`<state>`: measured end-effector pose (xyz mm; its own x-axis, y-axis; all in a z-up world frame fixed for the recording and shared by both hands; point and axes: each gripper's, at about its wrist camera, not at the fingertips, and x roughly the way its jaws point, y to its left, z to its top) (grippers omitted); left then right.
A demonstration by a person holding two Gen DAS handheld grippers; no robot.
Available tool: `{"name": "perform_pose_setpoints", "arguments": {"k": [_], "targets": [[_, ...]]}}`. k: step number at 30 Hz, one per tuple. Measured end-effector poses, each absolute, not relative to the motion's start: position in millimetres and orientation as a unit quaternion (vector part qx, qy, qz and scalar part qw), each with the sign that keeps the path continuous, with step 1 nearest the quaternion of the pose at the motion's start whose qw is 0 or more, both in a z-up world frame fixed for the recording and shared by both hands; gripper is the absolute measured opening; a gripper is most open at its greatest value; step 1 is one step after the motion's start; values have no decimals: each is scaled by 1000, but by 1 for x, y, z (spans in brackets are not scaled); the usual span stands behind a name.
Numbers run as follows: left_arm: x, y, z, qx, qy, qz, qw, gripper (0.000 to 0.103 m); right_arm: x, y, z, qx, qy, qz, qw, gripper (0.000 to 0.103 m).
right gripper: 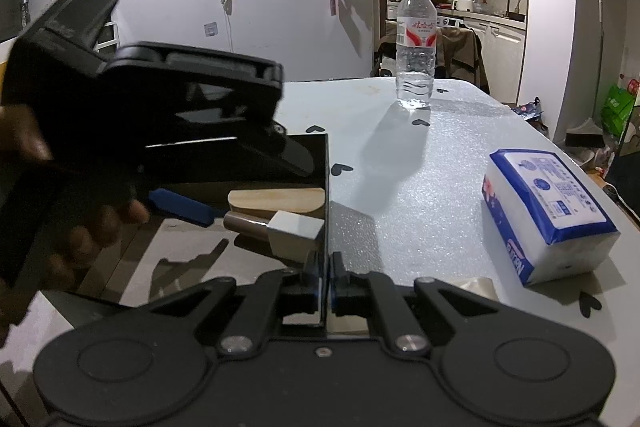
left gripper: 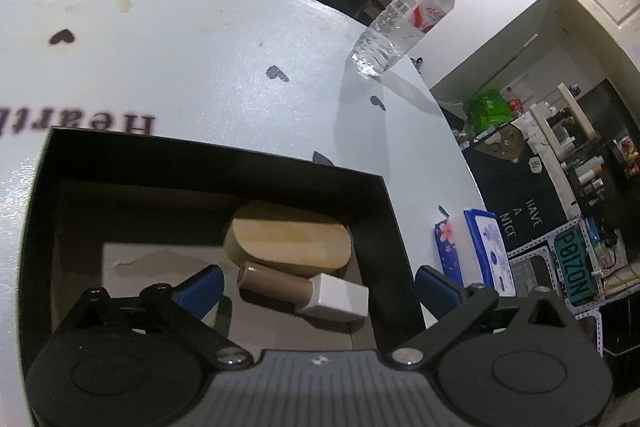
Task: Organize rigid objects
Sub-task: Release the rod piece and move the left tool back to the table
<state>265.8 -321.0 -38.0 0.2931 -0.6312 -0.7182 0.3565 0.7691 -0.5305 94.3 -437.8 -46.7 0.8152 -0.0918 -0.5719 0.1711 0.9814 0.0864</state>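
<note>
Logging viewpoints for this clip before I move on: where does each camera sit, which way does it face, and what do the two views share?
Left wrist: on the left gripper, above the black box, looking down at the wooden block and small bottle; its blue fingers stand open.
Right wrist: on the right gripper, low, facing across the table; shut on the box's wall; a hand holds the left gripper.
Shared: box, block, small bottle, water bottle, tissue pack.

Tan white-capped bottle flat beside wooden block in black box
</note>
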Motion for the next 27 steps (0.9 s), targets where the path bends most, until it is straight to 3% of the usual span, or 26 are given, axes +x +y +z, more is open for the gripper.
{"name": "perform_pose_setpoints", "arguments": {"k": [8,27], "targets": [[241,-302,-15,-106,479,-334,805,103,94,-438,-47,69,295,-70,950,5],[178,-201,14,-39,322,-283,902,103,93,-438,-47,74,295,-72,950,5]]}}
